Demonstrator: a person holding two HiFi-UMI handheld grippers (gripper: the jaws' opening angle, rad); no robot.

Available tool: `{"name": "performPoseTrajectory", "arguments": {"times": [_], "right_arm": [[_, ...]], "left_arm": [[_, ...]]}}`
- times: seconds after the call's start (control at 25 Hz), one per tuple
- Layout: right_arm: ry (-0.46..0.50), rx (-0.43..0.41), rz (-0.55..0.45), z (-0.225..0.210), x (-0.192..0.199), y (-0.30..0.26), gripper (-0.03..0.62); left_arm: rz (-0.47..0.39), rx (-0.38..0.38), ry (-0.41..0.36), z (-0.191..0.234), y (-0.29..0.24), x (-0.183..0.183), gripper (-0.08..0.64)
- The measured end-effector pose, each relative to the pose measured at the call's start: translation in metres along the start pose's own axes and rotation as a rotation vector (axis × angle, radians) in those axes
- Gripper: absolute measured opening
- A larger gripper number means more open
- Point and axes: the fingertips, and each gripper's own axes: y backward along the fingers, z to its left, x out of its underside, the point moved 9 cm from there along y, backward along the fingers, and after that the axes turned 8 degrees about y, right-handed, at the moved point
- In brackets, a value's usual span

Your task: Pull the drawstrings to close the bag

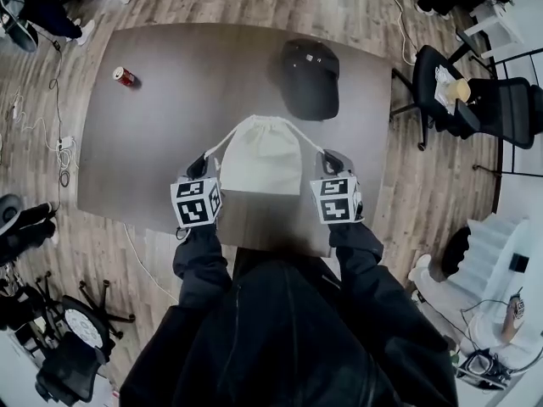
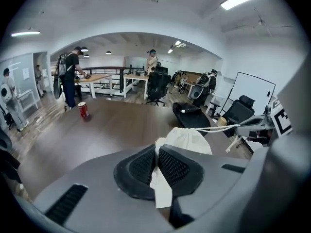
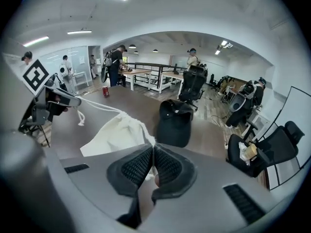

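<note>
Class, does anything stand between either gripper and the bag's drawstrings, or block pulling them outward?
Nothing visible does. The left gripper and right gripper are each shut on a drawstring of the bag. The black cap lies beyond the bag, the red can far to the left.

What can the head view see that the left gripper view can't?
Only the head view shows the person's dark sleeves and the marker cube on the left gripper. Only the left gripper view shows its pads pinched shut on the white drawstring, and people standing at desks far behind. Both show the white bag, the red can and the black bag on the table.
</note>
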Motion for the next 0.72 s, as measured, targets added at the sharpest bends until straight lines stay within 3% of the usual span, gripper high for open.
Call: {"name": "performPoseTrajectory", "arguments": {"times": [0.32,0.72], "right_arm": [[-0.037,-0.192,0.027,0.055,0.006,-0.055,0.028],[-0.063,-0.29,0.129,0.084,0.036,-0.092,0.029]], "left_arm": [[0.155,0.076,-0.085,-0.014,-0.054,0.03,0.034],[0.282,0.109,-0.142,-0.024,-0.093,0.06,0.035]]}}
